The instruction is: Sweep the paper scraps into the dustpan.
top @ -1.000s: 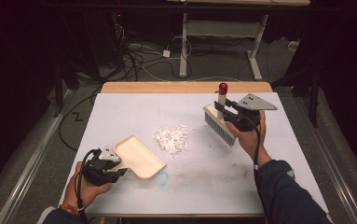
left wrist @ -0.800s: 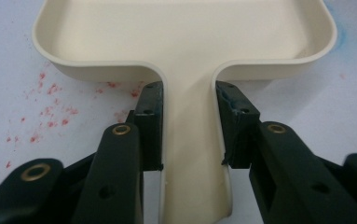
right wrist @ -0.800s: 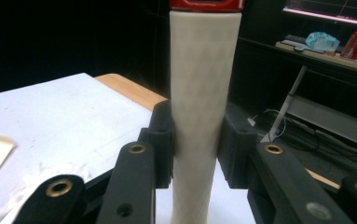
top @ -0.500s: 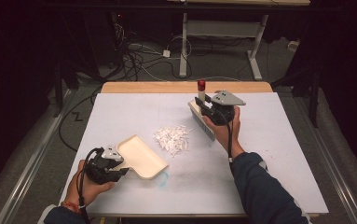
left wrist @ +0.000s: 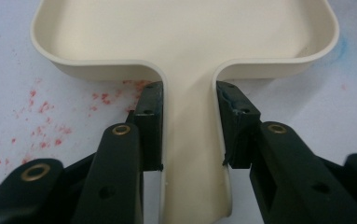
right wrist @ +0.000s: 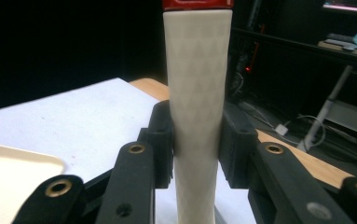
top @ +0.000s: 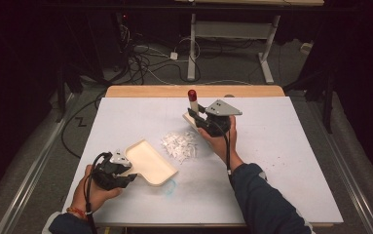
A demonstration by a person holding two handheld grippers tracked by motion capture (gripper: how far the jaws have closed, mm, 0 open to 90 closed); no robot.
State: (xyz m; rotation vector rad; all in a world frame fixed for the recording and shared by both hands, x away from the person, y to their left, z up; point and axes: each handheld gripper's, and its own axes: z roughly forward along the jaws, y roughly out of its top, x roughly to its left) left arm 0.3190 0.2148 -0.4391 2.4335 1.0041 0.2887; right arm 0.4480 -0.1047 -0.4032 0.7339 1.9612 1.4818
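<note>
A cream dustpan lies flat on the white table, left of centre, with its mouth toward a small pile of white paper scraps. My left gripper is shut on the dustpan's handle; in the left gripper view the jaws clamp the handle of the dustpan from both sides, left gripper. My right gripper is shut on a brush with a white handle and red cap, held upright just beyond the pile's right side. The right gripper view shows the brush handle between the jaws of the right gripper.
The white tabletop has a wooden strip along its far edge. Red specks dot the surface near the dustpan, and a blue smudge sits by its near corner. Cables and desk legs lie on the dark floor beyond.
My right gripper has carried the brush leftward, from the right of the table to just behind the scrap pile. The left gripper and dustpan have barely moved.
</note>
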